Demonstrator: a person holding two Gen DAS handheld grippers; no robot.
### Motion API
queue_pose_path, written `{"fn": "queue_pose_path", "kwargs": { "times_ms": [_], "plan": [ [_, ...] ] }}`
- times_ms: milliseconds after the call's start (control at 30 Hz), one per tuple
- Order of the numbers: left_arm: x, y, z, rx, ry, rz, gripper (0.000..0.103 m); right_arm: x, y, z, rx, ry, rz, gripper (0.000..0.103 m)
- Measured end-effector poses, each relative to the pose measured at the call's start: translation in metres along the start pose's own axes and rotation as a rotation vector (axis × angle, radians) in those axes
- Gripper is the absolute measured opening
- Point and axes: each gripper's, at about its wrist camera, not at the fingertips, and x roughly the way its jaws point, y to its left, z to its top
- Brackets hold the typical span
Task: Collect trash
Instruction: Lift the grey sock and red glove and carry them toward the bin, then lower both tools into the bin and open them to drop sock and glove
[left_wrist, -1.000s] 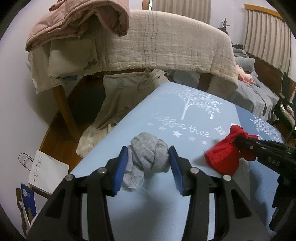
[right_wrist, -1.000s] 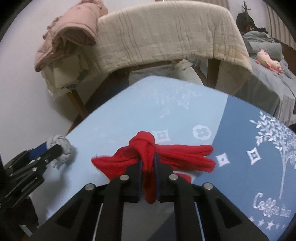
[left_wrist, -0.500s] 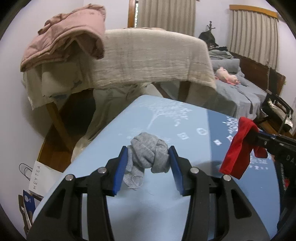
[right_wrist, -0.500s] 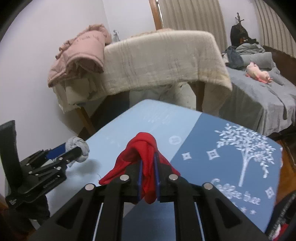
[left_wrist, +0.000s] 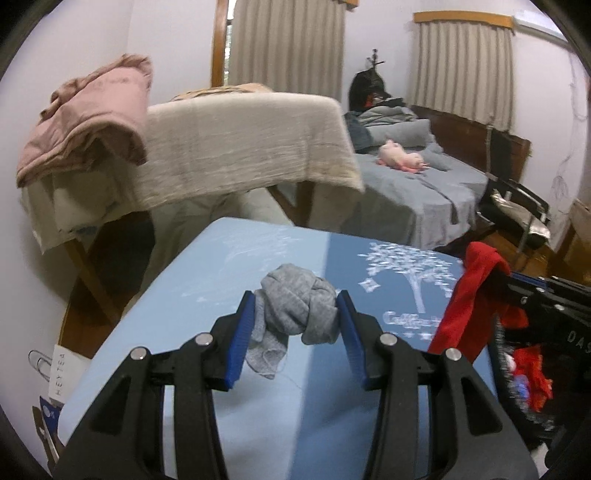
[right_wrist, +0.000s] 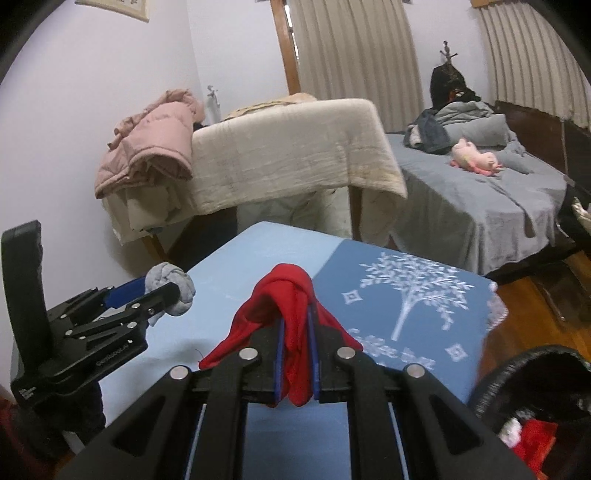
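Note:
My left gripper (left_wrist: 295, 321) is shut on a knotted grey cloth (left_wrist: 295, 306) and holds it above the blue table (left_wrist: 207, 280). It also shows in the right wrist view (right_wrist: 173, 291), at the left, with the grey cloth (right_wrist: 173, 282). My right gripper (right_wrist: 294, 343) is shut on a red cloth (right_wrist: 284, 299) that hangs over its fingers, lifted above the table (right_wrist: 229, 273). In the left wrist view the red cloth (left_wrist: 469, 291) hangs at the right. A black mesh bin (right_wrist: 532, 373) at the lower right holds red scraps.
The tablecloth (right_wrist: 410, 291) has a white tree print. Behind the table a beige blanket (left_wrist: 240, 147) and a pink jacket (left_wrist: 88, 110) hang over a wooden frame. A grey bed (right_wrist: 480, 188) with a pink plush stands at the right. A paper bag (left_wrist: 61, 369) sits on the floor at the left.
Both grippers have lifted their cloths off the table and swung right. The red cloth now hangs free, and the black bin has come into view at the lower right.

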Motion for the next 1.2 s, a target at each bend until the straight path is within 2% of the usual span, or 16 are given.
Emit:
{"fn": "queue_pose_path", "kwargs": {
  "times_ms": [333, 600, 1200],
  "plan": [
    [-0.037, -0.072, 0.002, 0.077, -0.029, -0.136, 0.044, -0.074, -0.044, -0.018, 0.072, -0.04, -0.09, 0.011],
    [-0.061, -0.111, -0.002, 0.132, -0.051, -0.202, 0.044, -0.122, -0.072, -0.032, 0.119, -0.082, -0.177, 0.011],
    [-0.078, -0.189, -0.013, 0.242, -0.062, -0.34, 0.044, -0.19, -0.119, -0.065, 0.19, -0.134, -0.332, 0.011]
  ]
}}
